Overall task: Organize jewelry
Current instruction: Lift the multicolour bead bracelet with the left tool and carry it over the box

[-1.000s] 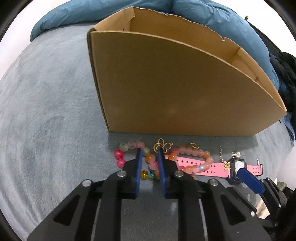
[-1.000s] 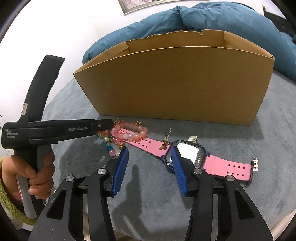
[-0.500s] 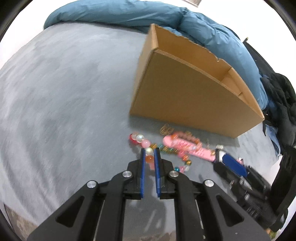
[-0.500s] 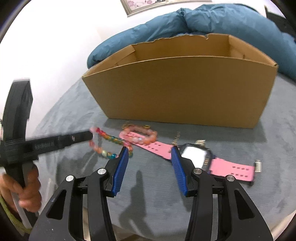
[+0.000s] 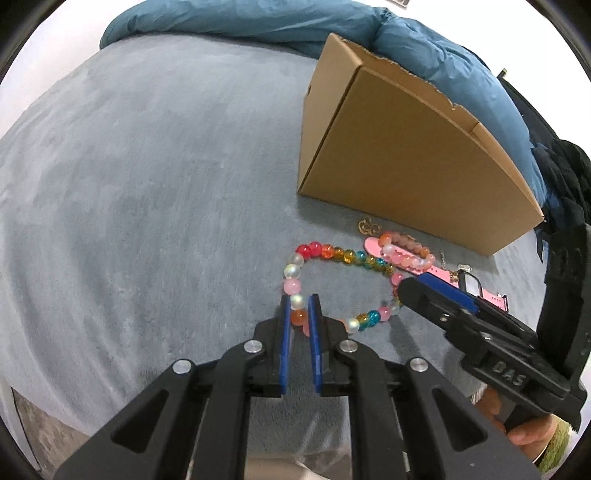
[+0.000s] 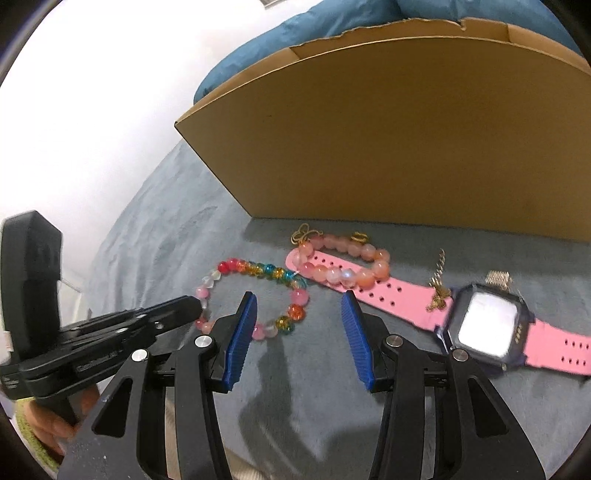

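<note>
A bracelet of multicoloured glass beads (image 5: 347,255) lies spread in a loop on the grey blanket (image 5: 147,184). My left gripper (image 5: 300,299) holds its near side, with a pale and an orange bead pinched between the blue pads; the jaws are opening slightly. In the right wrist view this bracelet (image 6: 266,269) sits just beyond my right gripper (image 6: 298,297), which hangs open over bare blanket with nothing between its fingers. To the right lie a pink bead bracelet (image 6: 343,275) on the strap of a pink watch (image 6: 487,325), and a gold chain (image 6: 437,280).
An open cardboard box (image 6: 388,129) stands directly behind the jewelry. A small gold butterfly piece (image 6: 304,232) lies at its foot. A blue duvet (image 5: 258,22) is bunched behind the box. A hand holds each gripper handle at the picture edges.
My left gripper closed on the multicoloured bracelet and dragged it left, out of the pile, into an open loop. My right gripper shifted left from the watch towards that bracelet.
</note>
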